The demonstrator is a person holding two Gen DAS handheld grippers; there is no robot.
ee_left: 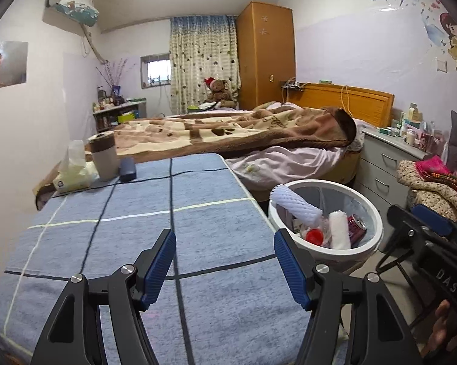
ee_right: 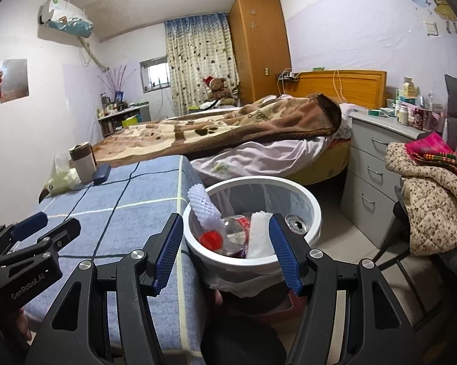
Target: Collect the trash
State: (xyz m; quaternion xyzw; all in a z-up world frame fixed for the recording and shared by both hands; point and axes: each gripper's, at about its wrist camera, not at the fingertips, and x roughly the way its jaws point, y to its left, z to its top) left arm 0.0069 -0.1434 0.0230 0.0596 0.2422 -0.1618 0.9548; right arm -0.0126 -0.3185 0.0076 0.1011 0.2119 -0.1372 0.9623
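Hovering w/ both claws half open & empty, left claw (ee_left: 225, 269) over bare bench (ee_left: 198, 188), right claw (ee_right: 225, 252) over trash bin (ee_right: 304, 194) at 3 o'clock of bench, I judge collecting nearly done; next: scan for leftovers.

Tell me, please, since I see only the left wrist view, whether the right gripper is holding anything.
Observer: No. The right gripper is open with nothing between its pads, and it points at the bin.
Operator: Thank you. Is the red cap in there loose?
Observer: No, it is on a clear plastic bottle lying in the bin.
Operator: Does the liner reach over the near rim?
Observer: Yes, the bag's edge hangs out below the rim on the near side.
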